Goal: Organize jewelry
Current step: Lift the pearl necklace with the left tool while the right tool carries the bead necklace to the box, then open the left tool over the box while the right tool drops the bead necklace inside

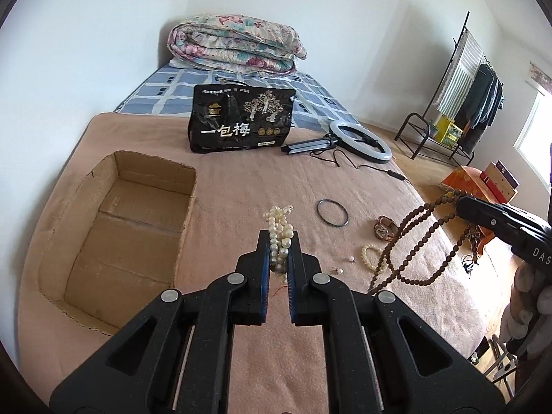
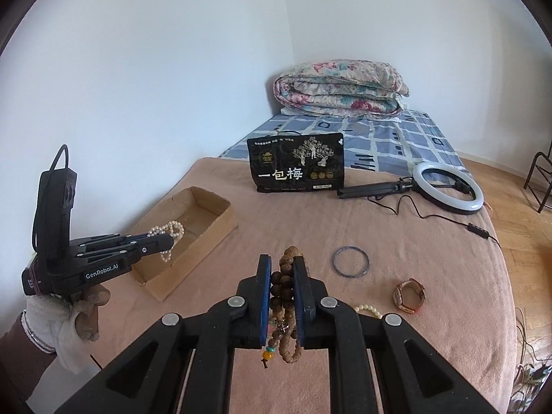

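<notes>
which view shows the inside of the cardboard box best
The left wrist view: it looks down into the cardboard box, showing its bare floor. The right wrist view sees the box side-on, partly hidden behind the left hand-held gripper and its pearl strand.

Each camera rides just behind its own gripper, looking forward and downward along the fingers across the blanket-covered bed (image 1: 241,186). Both views share the cardboard box (image 2: 193,238), black bag (image 1: 241,120) and ring light (image 2: 448,186), and each catches the other gripper at its edge.
</notes>
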The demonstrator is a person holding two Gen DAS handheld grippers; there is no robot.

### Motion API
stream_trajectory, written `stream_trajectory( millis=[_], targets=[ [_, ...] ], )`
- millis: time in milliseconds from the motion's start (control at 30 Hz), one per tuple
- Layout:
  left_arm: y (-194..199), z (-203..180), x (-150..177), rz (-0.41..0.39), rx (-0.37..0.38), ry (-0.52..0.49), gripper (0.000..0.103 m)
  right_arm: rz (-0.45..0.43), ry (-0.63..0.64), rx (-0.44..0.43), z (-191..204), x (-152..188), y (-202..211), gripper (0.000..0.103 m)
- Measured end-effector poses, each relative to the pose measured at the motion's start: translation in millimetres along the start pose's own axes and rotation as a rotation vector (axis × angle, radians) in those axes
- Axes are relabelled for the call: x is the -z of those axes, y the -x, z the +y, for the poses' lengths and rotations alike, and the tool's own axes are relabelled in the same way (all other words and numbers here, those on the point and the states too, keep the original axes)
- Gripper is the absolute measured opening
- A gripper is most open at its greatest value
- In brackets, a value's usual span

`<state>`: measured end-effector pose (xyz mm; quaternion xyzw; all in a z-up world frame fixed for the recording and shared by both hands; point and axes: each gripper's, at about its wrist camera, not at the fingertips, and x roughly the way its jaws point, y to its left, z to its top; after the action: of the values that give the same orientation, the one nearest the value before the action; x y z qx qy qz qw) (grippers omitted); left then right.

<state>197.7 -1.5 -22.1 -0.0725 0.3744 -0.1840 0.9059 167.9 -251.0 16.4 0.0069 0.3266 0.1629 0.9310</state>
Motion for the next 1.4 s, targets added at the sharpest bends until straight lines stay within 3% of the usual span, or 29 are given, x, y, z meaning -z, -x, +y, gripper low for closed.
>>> stream_trajectory(
  millis=[633, 1400],
  targets=[
    [23, 97, 10, -0.017, -0.101, 0.101, 0.006, 0.008, 0.083, -0.109, 78, -62, -75, 0.01],
    [13, 156, 34, 0.021, -0.129, 0.18, 0.006, 0.038, 0.157, -0.219, 164, -89, -149, 0.01]
  ],
)
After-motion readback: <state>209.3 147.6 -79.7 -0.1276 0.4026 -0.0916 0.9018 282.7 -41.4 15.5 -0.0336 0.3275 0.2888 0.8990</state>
